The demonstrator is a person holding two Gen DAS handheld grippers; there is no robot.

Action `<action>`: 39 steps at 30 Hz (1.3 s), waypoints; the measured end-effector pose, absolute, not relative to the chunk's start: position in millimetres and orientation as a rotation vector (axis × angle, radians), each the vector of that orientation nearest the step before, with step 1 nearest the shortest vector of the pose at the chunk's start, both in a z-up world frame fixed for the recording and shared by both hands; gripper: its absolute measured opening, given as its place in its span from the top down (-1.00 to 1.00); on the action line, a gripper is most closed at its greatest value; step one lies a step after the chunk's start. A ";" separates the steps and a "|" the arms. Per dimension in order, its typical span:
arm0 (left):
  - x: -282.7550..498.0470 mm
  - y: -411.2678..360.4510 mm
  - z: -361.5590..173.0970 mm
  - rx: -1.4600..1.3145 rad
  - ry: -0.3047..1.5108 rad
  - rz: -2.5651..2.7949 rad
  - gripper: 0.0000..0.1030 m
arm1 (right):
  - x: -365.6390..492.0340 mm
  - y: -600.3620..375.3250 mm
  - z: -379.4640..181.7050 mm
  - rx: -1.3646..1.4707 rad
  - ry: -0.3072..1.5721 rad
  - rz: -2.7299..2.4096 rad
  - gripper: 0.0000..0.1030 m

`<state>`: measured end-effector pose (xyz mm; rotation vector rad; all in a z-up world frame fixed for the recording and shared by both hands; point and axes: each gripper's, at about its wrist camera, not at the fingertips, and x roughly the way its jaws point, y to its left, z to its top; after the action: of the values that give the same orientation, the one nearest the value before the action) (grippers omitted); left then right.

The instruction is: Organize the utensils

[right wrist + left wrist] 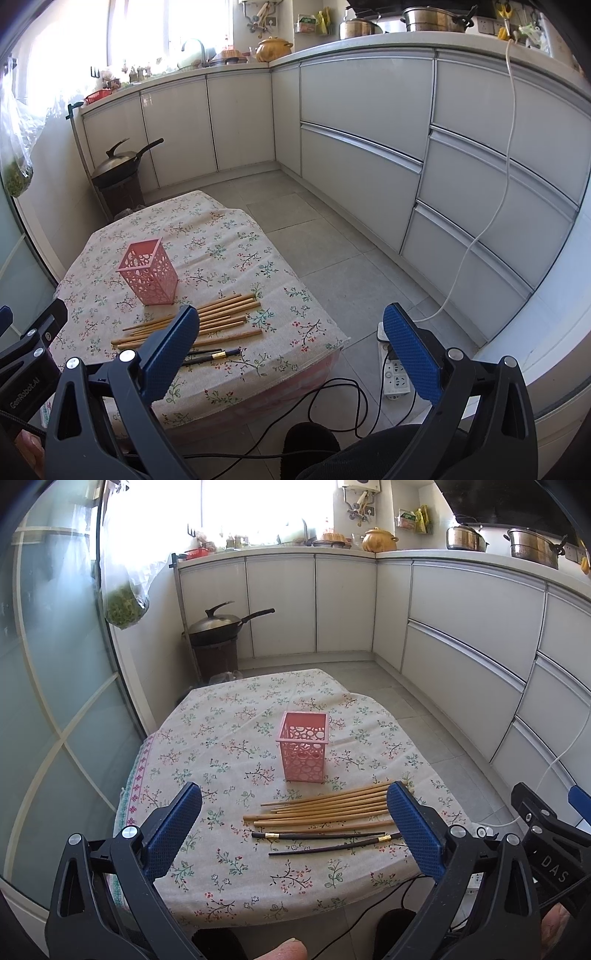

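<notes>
My left gripper (293, 812) and right gripper (291, 332) have matt black plastic arms, shiny metal rivets and blue pads (173, 834) with a rough, dimpled grip texture. The tablecloth (229, 746) is soft matt cloth with a floral print. The holder (303, 746) is smooth pink plastic, pierced with round holes. The pale chopsticks (325, 808) look like matt bamboo or wood; the black pair (325, 836) is darker with glossy gold bands. The cabinets (362, 96) are glossy, the floor tiles (332, 251) matt grey.

i see the pink perforated holder (303, 746) upright at 12 o'clock; bamboo chopsticks (325, 808) and two black chopsticks (321, 836) lie flat at its 6 o'clock.
</notes>
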<state>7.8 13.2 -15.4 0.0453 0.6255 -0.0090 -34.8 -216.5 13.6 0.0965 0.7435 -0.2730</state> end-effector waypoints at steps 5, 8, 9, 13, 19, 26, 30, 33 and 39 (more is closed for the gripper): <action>39.1 19.6 -32.9 0.062 0.781 -0.061 -0.87 | -26.6 -225.3 15.2 0.128 0.759 -0.272 -0.89; 66.7 9.3 -56.6 0.162 0.945 -0.152 -0.87 | -21.4 -234.0 19.0 0.163 0.752 -0.262 -0.89; 73.8 5.6 -63.8 0.189 0.988 -0.184 -0.87 | -19.4 -238.6 20.4 0.179 0.750 -0.258 -0.89; 102.7 -19.2 -103.2 0.303 1.202 -0.417 -0.87 | -12.6 -256.7 18.7 0.257 0.760 -0.236 -0.89; 113.7 -60.1 -141.7 0.482 1.342 -0.667 -0.85 | -1.3 -277.6 2.5 0.387 0.823 -0.161 -0.89; 134.9 -82.7 -169.4 0.567 1.397 -0.812 -0.46 | 4.9 -295.2 -8.8 0.520 0.819 -0.153 -0.89; 139.6 -87.6 -181.8 0.605 1.406 -0.858 -0.28 | 12.0 -300.2 -17.0 0.555 0.860 -0.140 -0.89; 145.1 -87.0 -192.0 0.620 1.424 -0.865 -0.18 | 15.2 -302.9 -21.7 0.580 0.877 -0.133 -0.89; 158.7 -88.2 -183.7 0.614 1.394 -0.876 0.09 | 22.5 -303.4 -28.6 0.602 0.912 -0.121 -0.89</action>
<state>158.7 -88.2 -183.7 0.6142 1.3943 -0.8756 22.5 -303.4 -28.6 0.6017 0.9123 -0.1211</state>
